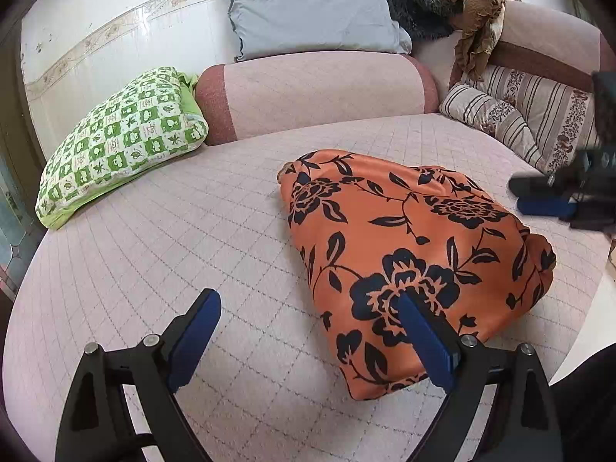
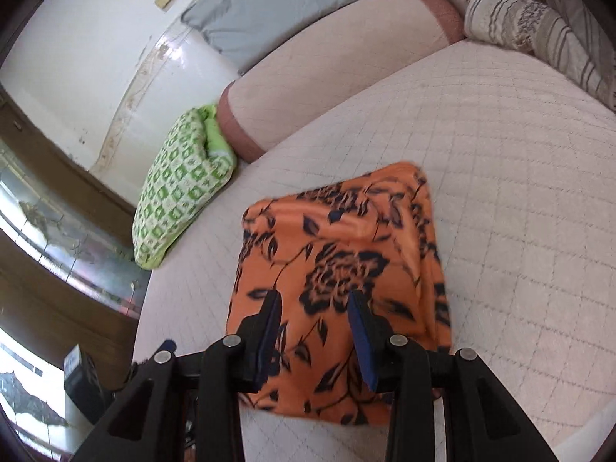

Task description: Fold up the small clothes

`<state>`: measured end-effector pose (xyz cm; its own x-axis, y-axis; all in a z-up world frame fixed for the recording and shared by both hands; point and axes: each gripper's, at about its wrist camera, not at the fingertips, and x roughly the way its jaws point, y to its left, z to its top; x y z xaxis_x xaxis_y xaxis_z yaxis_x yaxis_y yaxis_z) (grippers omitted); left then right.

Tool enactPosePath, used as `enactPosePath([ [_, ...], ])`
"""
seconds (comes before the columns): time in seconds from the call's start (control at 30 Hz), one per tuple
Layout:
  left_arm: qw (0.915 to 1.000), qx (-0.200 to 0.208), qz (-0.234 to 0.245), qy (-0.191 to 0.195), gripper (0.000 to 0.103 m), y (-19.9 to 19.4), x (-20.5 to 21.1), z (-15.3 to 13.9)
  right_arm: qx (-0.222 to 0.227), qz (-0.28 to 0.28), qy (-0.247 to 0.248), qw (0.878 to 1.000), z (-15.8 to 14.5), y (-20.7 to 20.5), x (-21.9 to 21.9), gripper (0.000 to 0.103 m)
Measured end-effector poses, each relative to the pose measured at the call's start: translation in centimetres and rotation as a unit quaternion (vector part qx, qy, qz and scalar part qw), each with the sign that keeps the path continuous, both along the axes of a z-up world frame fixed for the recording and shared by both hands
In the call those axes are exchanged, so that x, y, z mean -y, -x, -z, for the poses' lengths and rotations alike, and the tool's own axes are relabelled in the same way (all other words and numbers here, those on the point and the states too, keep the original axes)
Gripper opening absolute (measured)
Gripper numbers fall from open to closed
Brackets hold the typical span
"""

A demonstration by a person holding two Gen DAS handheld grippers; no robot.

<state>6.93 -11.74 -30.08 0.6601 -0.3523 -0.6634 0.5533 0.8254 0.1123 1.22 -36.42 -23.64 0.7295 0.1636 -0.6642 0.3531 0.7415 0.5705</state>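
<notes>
Left of the left gripper (image 1: 308, 300), whose fingers stand spread wide and empty, one green checked pillow (image 1: 119, 142) lies well away; ahead of its right finger lies the one orange floral garment (image 1: 408, 254), folded into a compact bundle on the quilted sofa seat (image 1: 192, 223), with that fingertip just over its near edge, touching nothing as far as I can tell. Right of the bundle is the right gripper (image 2: 313, 296), its fingers partly parted with nothing pinched between them, poised above the near half of the cloth. The risk, I judge, is a fingertip snagging the top layer as a hand moves, which would drag the slick fabric and spill the fold open. Counted: one garment, two grippers, one green pillow, one grey pillow (image 1: 312, 11), two striped cushions (image 1: 519, 119).
</notes>
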Motion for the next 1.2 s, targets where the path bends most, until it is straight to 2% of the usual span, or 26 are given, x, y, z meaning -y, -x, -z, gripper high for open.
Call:
enactPosePath([
  [0.03, 1.0, -0.002, -0.001, 0.0, 0.094, 0.0, -0.1, 0.1, -0.015, -0.008, -0.007, 1.0, 0.7, -0.6, -0.2, 0.042],
  [0.1, 0.9999, -0.011, -0.005, -0.008, 0.094, -0.1, 0.1, 0.6, -0.088, -0.022, -0.025, 0.996, 3.9, -1.8, 0.0, 0.051],
  [0.13, 0.9997, -0.018, -0.007, -0.015, 0.094, -0.2, 0.2, 1.0, -0.109, -0.028, -0.031, 0.993, 5.3, -2.1, -0.1, 0.051],
  [0.17, 0.9995, -0.021, -0.008, -0.02, 0.094, -0.2, 0.3, 1.3, -0.102, -0.024, -0.024, 0.994, 5.3, -2.2, -0.1, 0.051],
  [0.23, 0.9994, -0.017, -0.011, -0.026, 0.094, -0.2, 0.4, 1.5, -0.088, -0.039, -0.015, 0.995, 4.1, -2.2, -0.6, 0.061],
  [0.37, 0.9997, -0.016, -0.013, -0.017, 0.094, -0.3, 0.3, 1.3, -0.05, -0.023, -0.029, 0.998, 2.9, -1.0, 0.1, 0.061],
  [0.5, 0.9999, -0.005, -0.01, -0.003, 0.094, -0.3, 0.3, 0.7, 0.007, 0.02, -0.039, 0.999, 1.6, 0.8, 2.5, 0.063],
  [0.57, 0.9999, -0.005, -0.008, 0.002, 0.094, -0.5, 0.4, 0.5, 0.02, 0.042, -0.043, 0.998, 1.4, 1.8, 3.9, 0.065],
  [0.73, 0.9997, -0.013, -0.012, 0.017, 0.094, -1.8, 0.9, 0.2, 0.019, 0.073, -0.061, 0.995, 1.7, 2.5, 6.6, 0.065],
  [0.93, 0.9988, -0.031, -0.015, 0.034, 0.094, -3.4, 1.9, 0.2, 0.003, 0.069, -0.058, 0.996, 2.4, 0.8, 7.6, 0.066],
  [1.2, 0.9991, -0.028, -0.01, 0.029, 0.094, -3.7, 2.9, 0.2, -0.002, 0.047, -0.045, 0.998, 2.7, 0.0, 7.4, 0.066],
])
